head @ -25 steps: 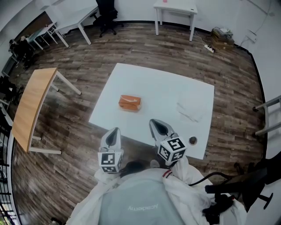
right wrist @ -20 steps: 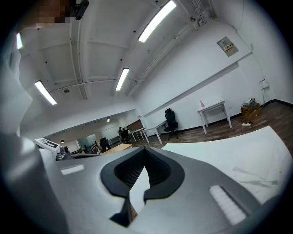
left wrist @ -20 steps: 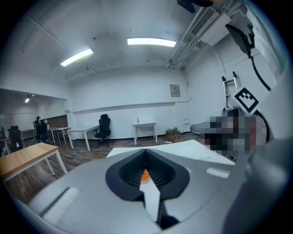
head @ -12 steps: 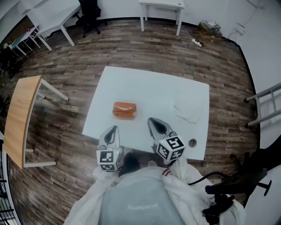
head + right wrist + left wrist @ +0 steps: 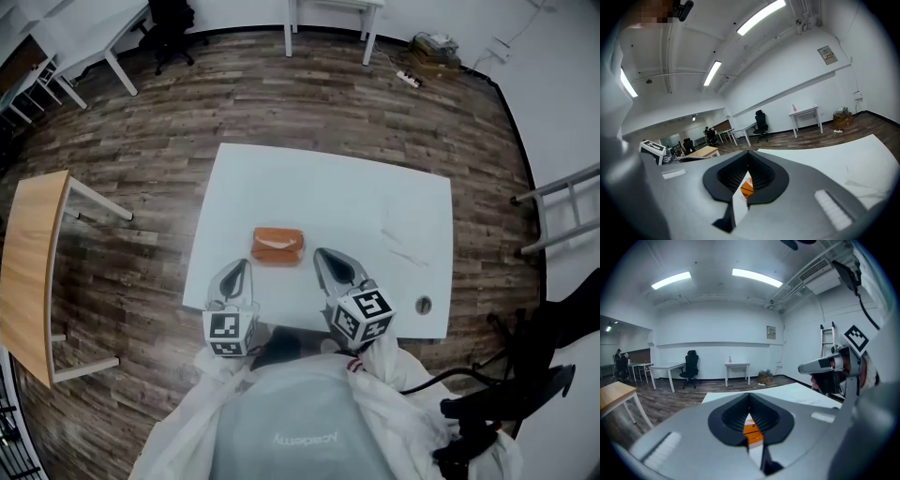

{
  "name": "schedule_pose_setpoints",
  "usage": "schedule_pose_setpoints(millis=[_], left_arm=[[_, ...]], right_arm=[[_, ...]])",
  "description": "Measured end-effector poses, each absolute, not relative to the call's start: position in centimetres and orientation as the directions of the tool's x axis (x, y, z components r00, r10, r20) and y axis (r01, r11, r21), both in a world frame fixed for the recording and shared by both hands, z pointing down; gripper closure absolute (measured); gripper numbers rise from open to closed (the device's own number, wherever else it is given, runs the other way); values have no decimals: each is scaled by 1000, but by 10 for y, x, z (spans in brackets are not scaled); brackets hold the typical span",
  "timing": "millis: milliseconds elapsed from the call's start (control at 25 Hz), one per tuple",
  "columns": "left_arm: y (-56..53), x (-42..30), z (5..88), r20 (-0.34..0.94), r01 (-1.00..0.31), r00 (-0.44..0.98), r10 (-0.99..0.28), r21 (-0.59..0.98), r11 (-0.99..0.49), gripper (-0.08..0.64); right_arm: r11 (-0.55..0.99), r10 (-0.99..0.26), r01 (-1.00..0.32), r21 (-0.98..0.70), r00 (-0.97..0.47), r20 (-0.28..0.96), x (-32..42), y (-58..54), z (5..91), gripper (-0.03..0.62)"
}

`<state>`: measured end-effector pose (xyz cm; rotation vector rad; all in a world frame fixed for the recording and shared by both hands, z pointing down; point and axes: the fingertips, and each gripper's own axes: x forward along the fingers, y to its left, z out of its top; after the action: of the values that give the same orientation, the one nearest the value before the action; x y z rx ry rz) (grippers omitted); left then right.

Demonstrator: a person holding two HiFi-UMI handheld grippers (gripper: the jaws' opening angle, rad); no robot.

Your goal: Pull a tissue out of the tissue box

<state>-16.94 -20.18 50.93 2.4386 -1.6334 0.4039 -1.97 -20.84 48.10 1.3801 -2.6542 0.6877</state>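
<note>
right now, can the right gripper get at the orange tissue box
Probably yes: the right gripper sits close beside the tissue box, with only bare white table between them. Its jaws are shut, so they would have to open first.

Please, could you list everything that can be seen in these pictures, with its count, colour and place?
table: one, white, centre
tissue box: one, orange, on that table, near its front edge
loose tissue: one, white, right part of that table
wooden table: one, light brown, left
office chair: one, black, far left
ladder: one, grey, right edge
coat: one, white, bottom
left gripper: one, grey, jaws shut, empty
right gripper: one, grey, jaws shut, empty
</note>
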Motion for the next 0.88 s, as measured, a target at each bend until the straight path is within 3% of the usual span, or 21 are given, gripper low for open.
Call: schedule_pose_setpoints(millis=[880], left_arm=[[-247, -198, 531, 320, -834, 541, -778, 83, -546, 560]], right_arm=[[347, -843, -891, -293, -433, 317, -58, -233, 480, 591]])
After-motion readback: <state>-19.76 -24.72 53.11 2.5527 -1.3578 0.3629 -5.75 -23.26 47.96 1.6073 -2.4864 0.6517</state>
